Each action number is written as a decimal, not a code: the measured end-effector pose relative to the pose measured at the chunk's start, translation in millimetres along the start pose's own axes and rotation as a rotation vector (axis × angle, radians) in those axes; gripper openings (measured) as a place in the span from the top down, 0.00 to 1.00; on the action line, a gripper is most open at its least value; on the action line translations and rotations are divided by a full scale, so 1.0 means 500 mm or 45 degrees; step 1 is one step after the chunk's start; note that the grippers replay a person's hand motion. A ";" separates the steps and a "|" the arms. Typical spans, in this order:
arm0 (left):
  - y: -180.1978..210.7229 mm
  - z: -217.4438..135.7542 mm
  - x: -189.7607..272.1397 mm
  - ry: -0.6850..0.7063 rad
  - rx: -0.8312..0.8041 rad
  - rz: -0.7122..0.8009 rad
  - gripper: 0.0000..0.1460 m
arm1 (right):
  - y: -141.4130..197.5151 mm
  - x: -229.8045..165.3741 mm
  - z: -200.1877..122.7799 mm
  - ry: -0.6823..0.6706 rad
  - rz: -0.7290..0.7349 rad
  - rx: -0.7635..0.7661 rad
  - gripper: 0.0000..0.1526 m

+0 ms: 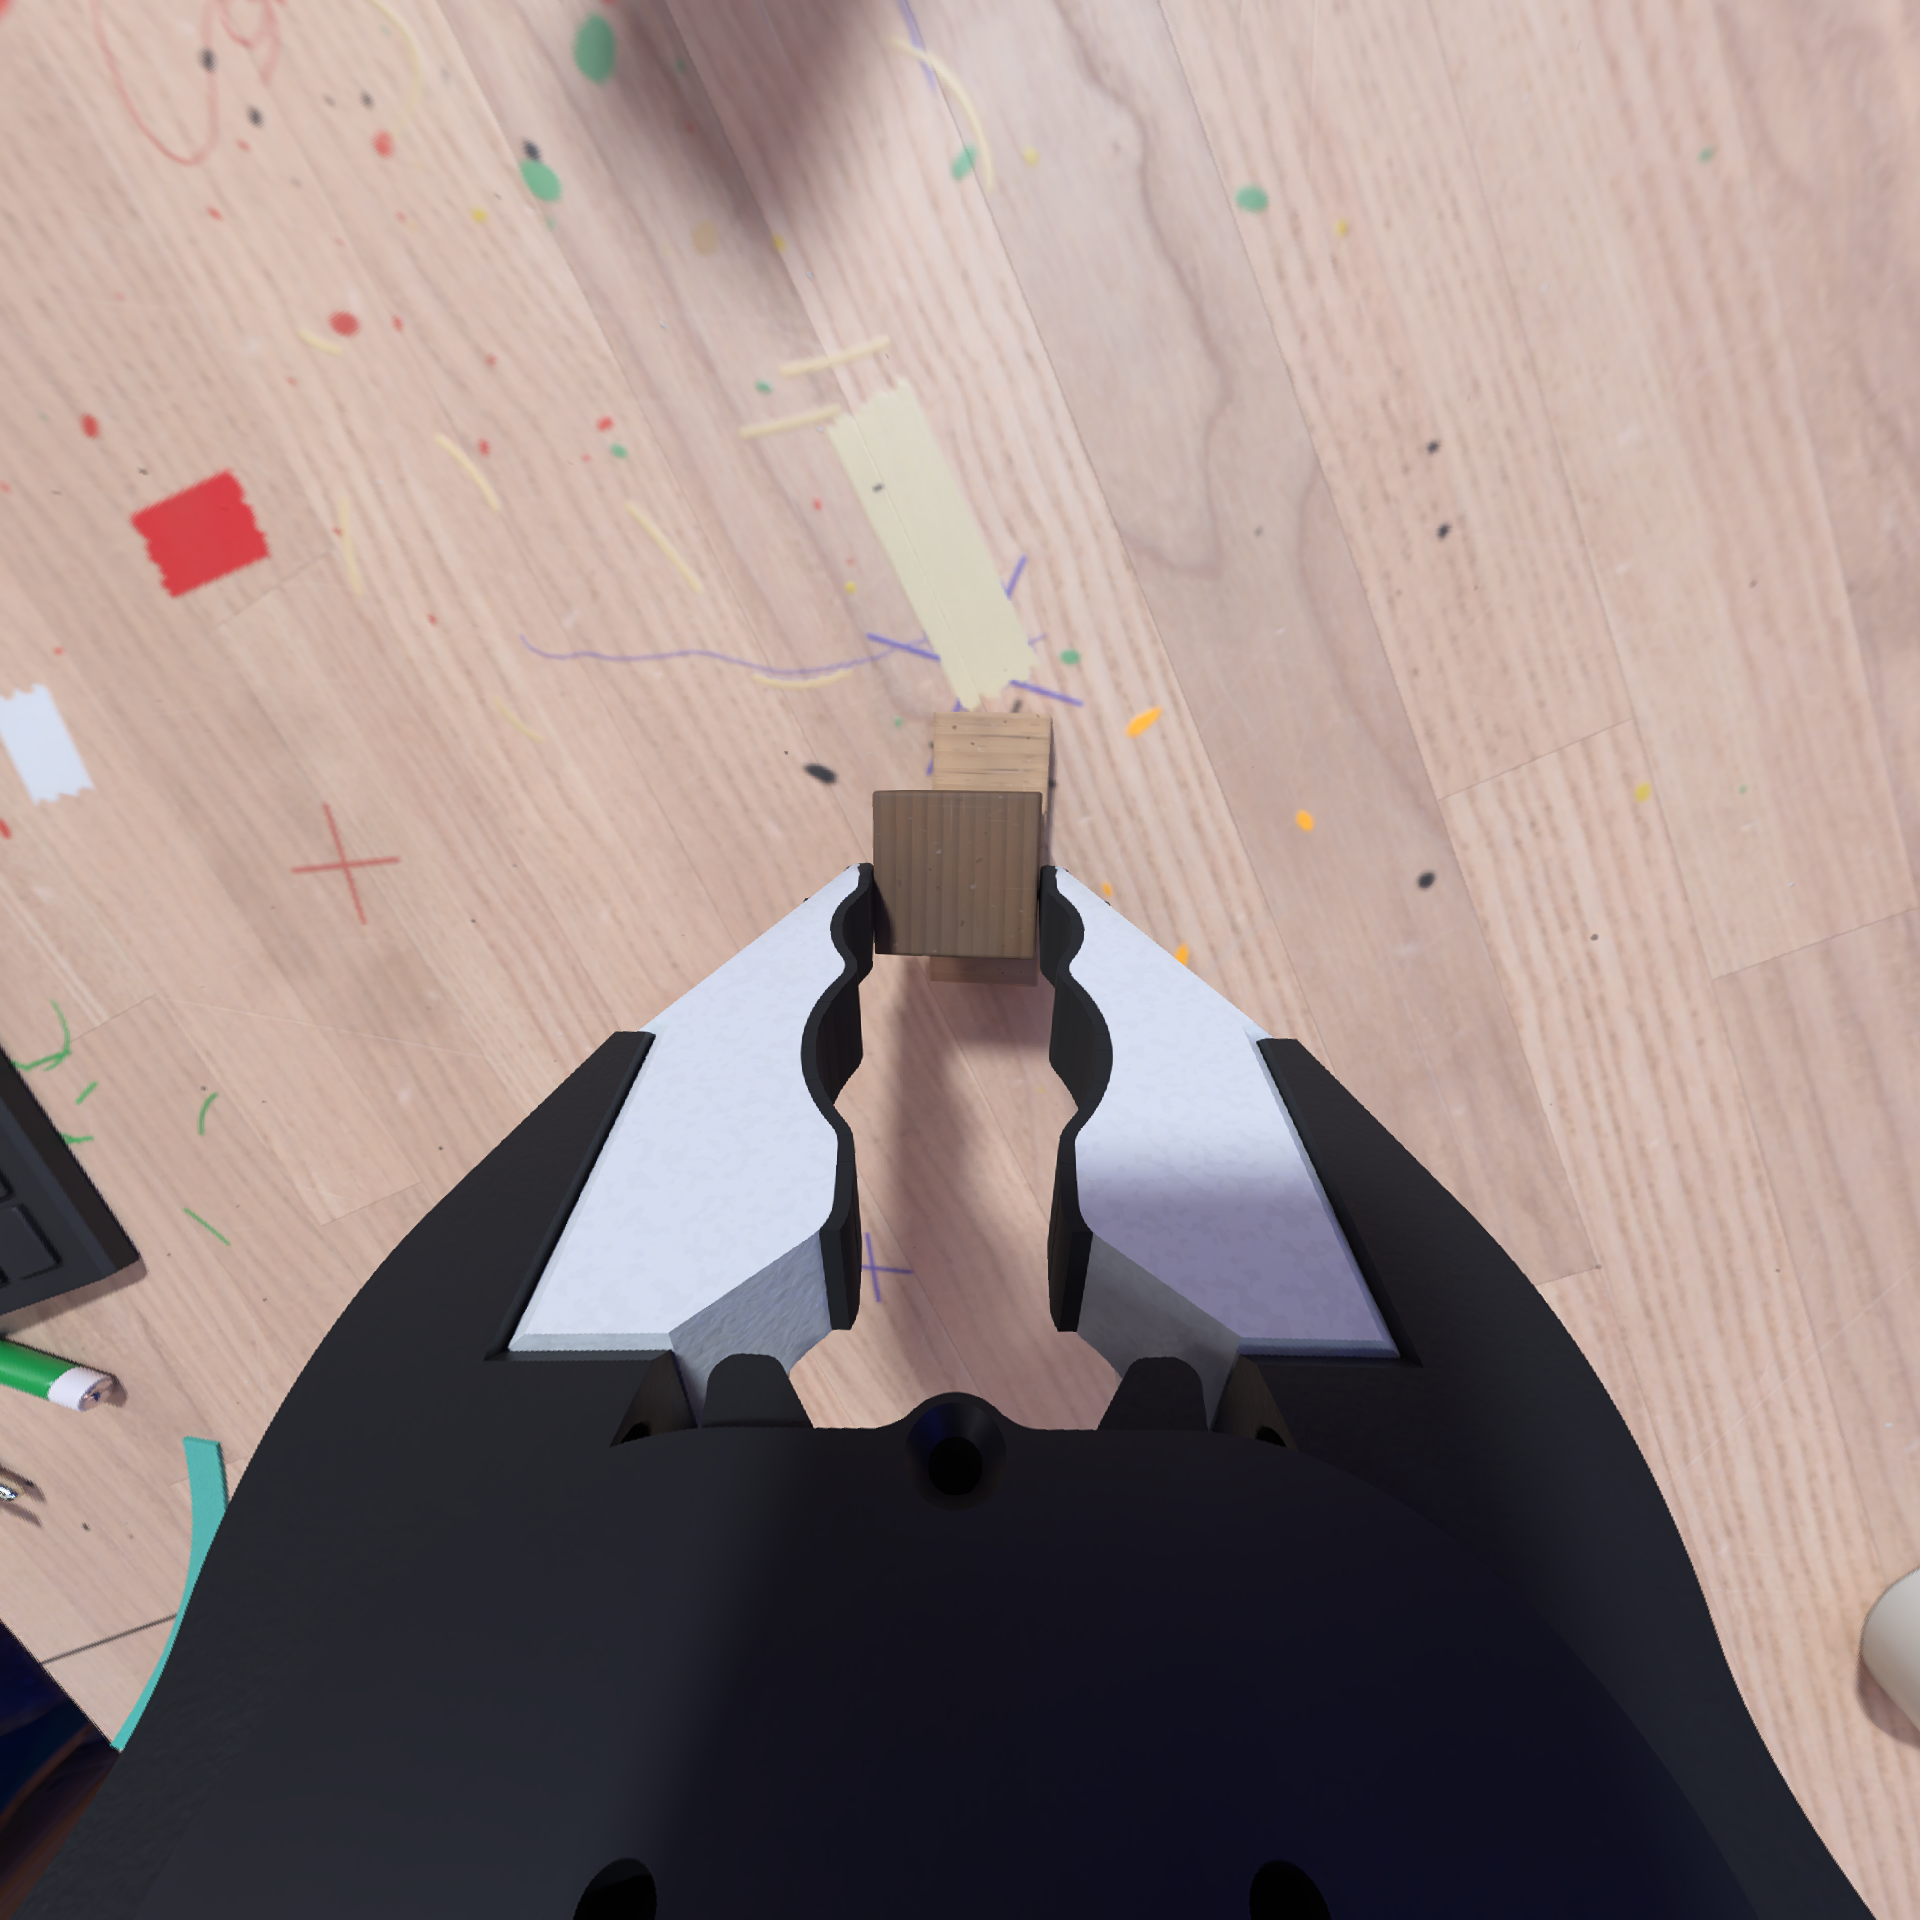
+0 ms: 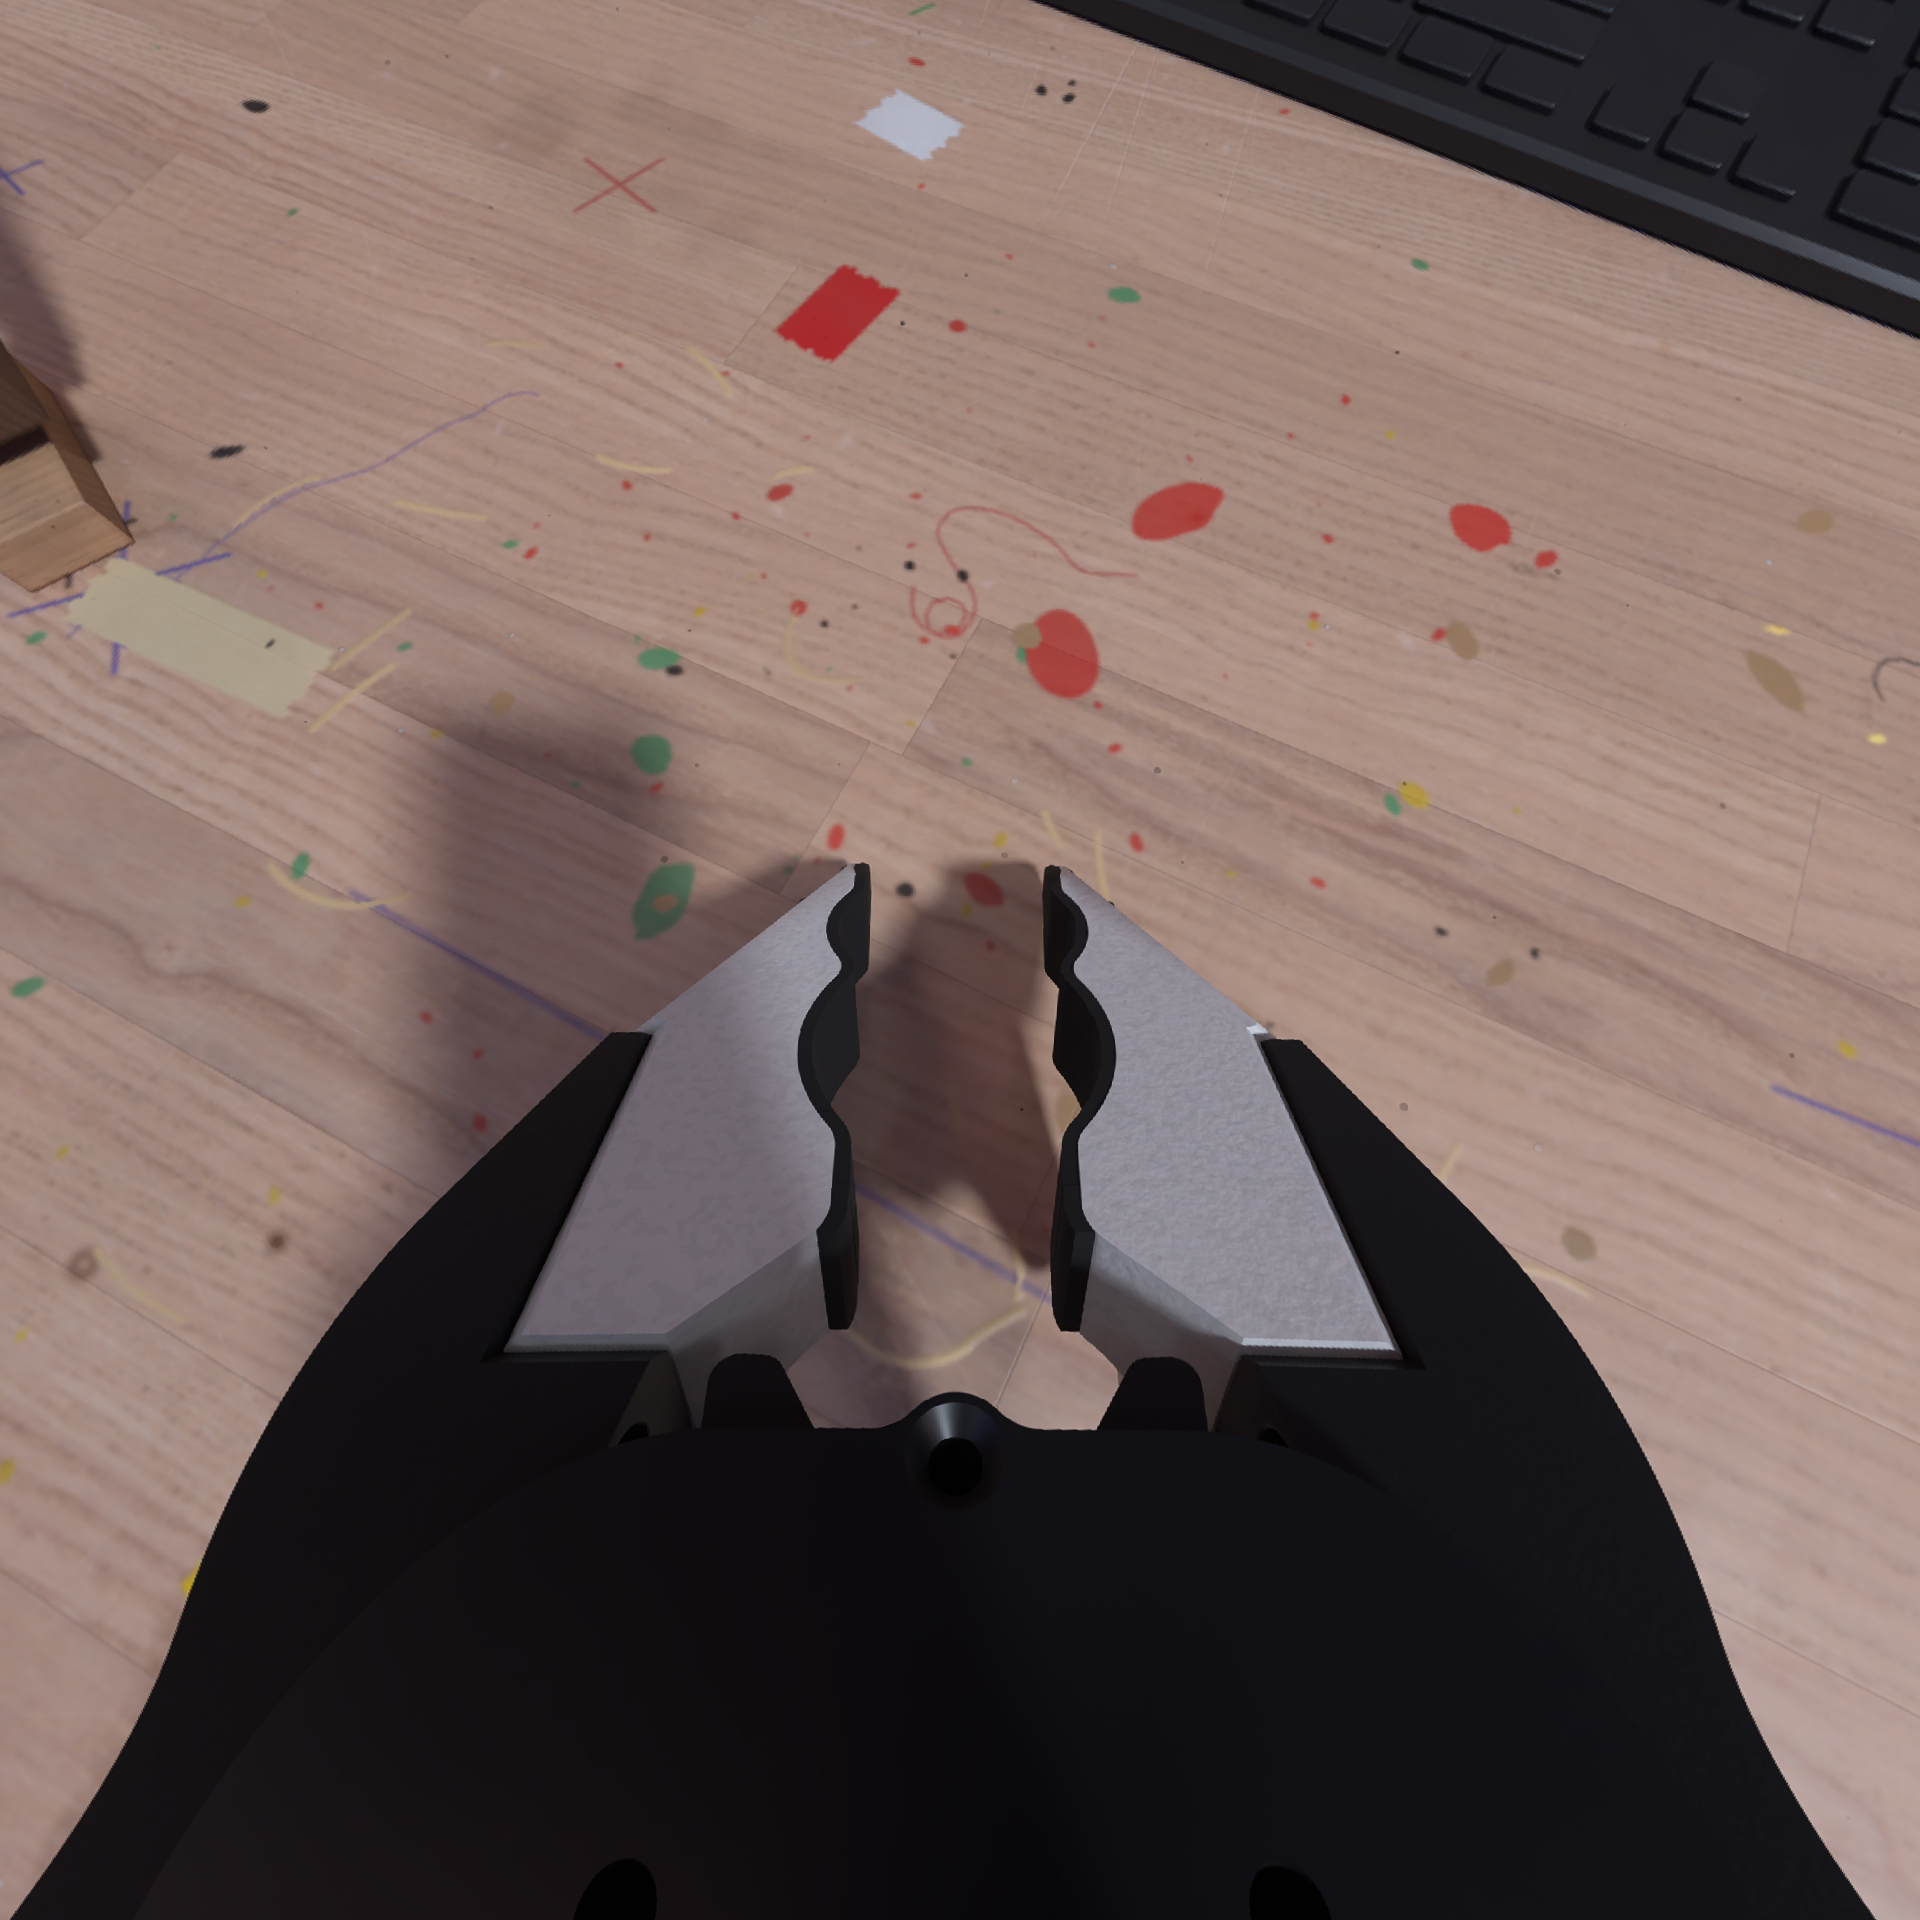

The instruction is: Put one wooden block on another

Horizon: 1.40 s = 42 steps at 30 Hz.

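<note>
Paint-flecked wooden tabletop [image 1: 1351,520], taped in places. Left wrist view: left gripper [image 1: 957,904] clamps a dark wooden block [image 1: 956,873] at the fingertips, square face toward the camera; no long axis evident. A light wooden block [image 1: 990,750] sits directly beneath and beyond it; contact between them cannot be judged. Yellow tape strip [image 1: 930,540] lies beyond, red tape [image 1: 200,533] far left, keyboard [image 1: 42,1195] corner and a green pen [image 1: 47,1377] at the left edge. Right wrist view: right gripper [image 2: 957,904] parted, holding nothing, above bare table. Blocks at the left edge; keyboard top right, well apart.
</note>
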<state>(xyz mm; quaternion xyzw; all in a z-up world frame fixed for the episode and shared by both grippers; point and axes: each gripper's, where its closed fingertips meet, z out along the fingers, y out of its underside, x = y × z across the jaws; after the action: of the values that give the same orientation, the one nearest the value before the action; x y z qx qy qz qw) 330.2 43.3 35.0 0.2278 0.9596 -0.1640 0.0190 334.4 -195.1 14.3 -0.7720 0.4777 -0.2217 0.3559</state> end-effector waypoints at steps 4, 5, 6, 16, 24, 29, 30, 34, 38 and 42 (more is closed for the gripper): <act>-0.002 0.009 0.005 0.018 0.016 -0.007 0.76 | -0.002 -0.001 -0.002 -0.004 0.000 0.013 0.78; -0.002 0.007 0.004 0.018 0.021 -0.013 0.74 | -0.002 -0.001 -0.002 -0.006 0.002 0.014 0.78; -0.002 0.001 0.000 0.008 0.023 -0.014 0.72 | -0.002 -0.001 -0.002 -0.007 0.002 0.015 0.78; 0.055 -0.192 -0.065 -0.263 0.126 -0.130 0.71 | -0.003 -0.002 -0.003 -0.006 -0.004 0.021 0.78; 0.203 -0.326 -0.098 -0.490 0.084 -0.304 0.72 | -0.002 -0.003 -0.002 -0.002 -0.011 0.017 0.78; 0.329 -0.376 -0.106 -0.549 0.015 -0.464 0.72 | -0.003 -0.002 -0.002 -0.004 -0.004 0.018 0.78; 0.351 -0.380 -0.104 -0.548 0.000 -0.490 0.72 | -0.002 -0.002 -0.002 -0.003 -0.004 0.016 0.78; 0.419 -0.372 -0.089 -0.527 -0.077 -0.547 0.71 | -0.002 -0.001 -0.001 -0.001 0.001 0.011 0.78; 0.452 -0.333 -0.065 -0.446 -0.135 -0.551 0.71 | 0.000 0.000 0.000 -0.002 0.003 0.004 0.78; 0.477 -0.282 -0.042 -0.331 -0.179 -0.557 0.70 | 0.000 0.000 0.000 0.001 0.001 0.000 0.78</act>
<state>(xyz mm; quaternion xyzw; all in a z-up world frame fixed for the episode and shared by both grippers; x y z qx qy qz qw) 460.0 280.7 97.9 -0.0099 0.9846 -0.1250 0.1221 334.3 -195.0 14.1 -0.7718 0.4782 -0.2219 0.3557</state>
